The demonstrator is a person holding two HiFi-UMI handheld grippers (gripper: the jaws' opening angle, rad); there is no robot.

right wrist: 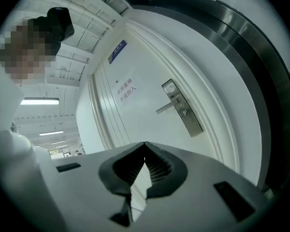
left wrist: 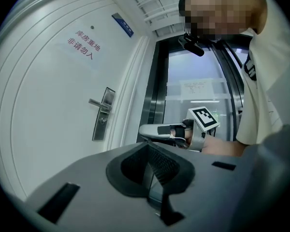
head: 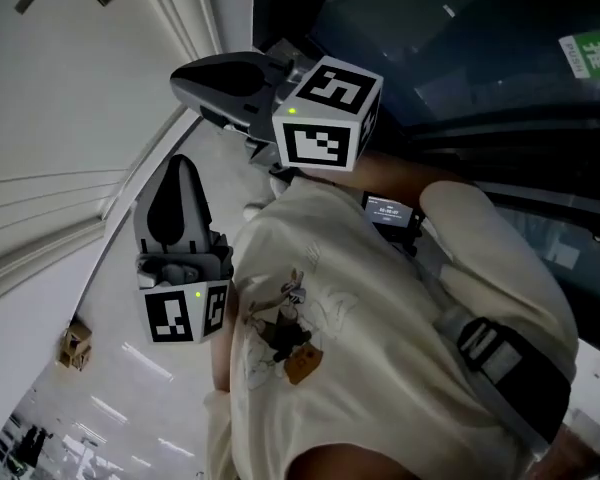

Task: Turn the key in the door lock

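Note:
A white door (left wrist: 48, 105) carries a metal lock plate with a lever handle (left wrist: 102, 112); the right gripper view shows the same plate (right wrist: 183, 111). I can make out no key in the lock. My left gripper (left wrist: 148, 144) is shut and empty and points level at the door, well short of it. My right gripper (right wrist: 145, 144) is also shut with nothing in it and faces the lock plate from a distance. In the head view the left gripper (head: 180, 163) is low at the left, and the right gripper (head: 180, 76) is above it. The left gripper view catches the right gripper (left wrist: 147, 129) beside the door frame.
A dark metal frame (left wrist: 154, 81) and a glass panel with a paper notice (left wrist: 197, 88) stand to the right of the door. The door bears red lettering (left wrist: 84, 45) and a small blue plate (left wrist: 122, 24). A small box (head: 75, 343) lies on the shiny floor. The person's torso (head: 380, 348) fills the lower head view.

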